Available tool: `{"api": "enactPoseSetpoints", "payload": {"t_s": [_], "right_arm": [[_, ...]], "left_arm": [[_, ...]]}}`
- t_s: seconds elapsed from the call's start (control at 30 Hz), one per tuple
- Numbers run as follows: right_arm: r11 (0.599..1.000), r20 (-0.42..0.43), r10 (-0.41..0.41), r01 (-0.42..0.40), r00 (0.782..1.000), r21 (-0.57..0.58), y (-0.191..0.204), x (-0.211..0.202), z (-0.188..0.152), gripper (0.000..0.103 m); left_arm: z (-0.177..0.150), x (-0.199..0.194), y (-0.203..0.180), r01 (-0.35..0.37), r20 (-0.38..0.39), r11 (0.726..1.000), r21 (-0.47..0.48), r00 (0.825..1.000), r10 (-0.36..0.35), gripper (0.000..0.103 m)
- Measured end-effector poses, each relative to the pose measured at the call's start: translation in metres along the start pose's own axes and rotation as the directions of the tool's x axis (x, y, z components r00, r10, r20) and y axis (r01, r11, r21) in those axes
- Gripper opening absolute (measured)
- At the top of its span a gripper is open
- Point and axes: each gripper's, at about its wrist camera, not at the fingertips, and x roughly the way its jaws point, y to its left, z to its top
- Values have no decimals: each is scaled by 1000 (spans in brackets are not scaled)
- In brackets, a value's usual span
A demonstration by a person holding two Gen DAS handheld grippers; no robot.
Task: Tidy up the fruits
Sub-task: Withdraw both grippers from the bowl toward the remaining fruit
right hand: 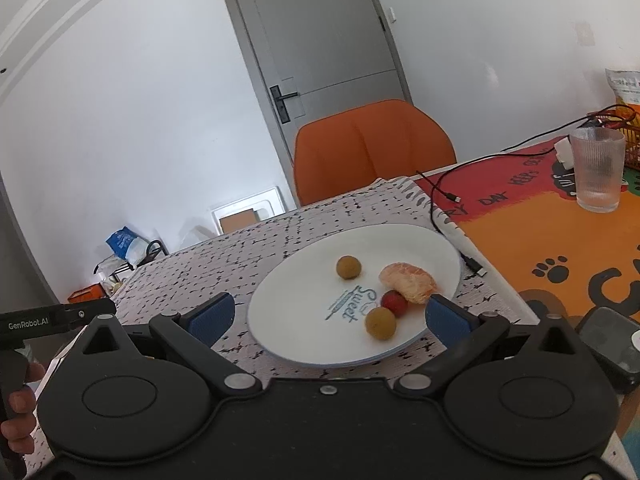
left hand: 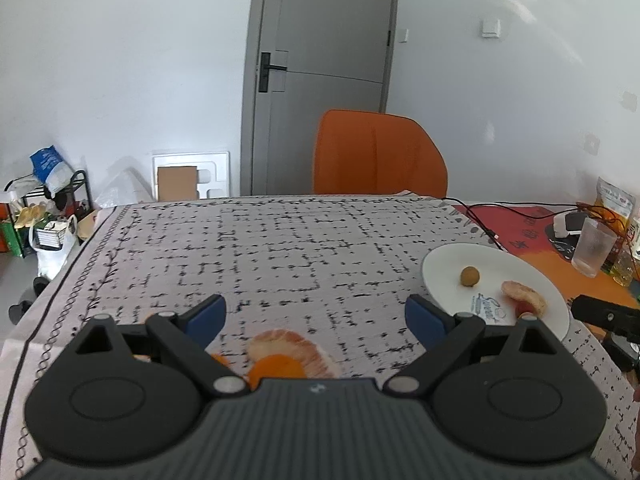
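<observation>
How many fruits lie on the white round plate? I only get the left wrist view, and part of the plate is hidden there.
Observer: Four on the white round plate: a far brownish round fruit, a near brownish round fruit, a small red round fruit and a peeled orange piece.
Operator: Does the right gripper hold anything?
Observer: No. The right gripper is open and empty, with the plate's near part between its fingers.
Operator: Anything beside the plate on its right?
Observer: A dark flat device, probably a phone, lies on the orange mat.
</observation>
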Motion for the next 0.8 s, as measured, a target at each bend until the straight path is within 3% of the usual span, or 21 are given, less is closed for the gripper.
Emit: {"api": "enactPoseSetpoints", "payload": {"t_s": [0.53, 0.8], "right_arm": [[998, -18, 36, -37, 999, -52, 34, 1, -5, 103], [993, -44, 80, -84, 996, -80, 53, 10, -11, 103]], "left_arm": [[-15, -26, 51, -81, 0, 995, -66, 997, 81, 95], [-22, -28, 69, -87, -8, 994, -73, 996, 86, 95]]}}
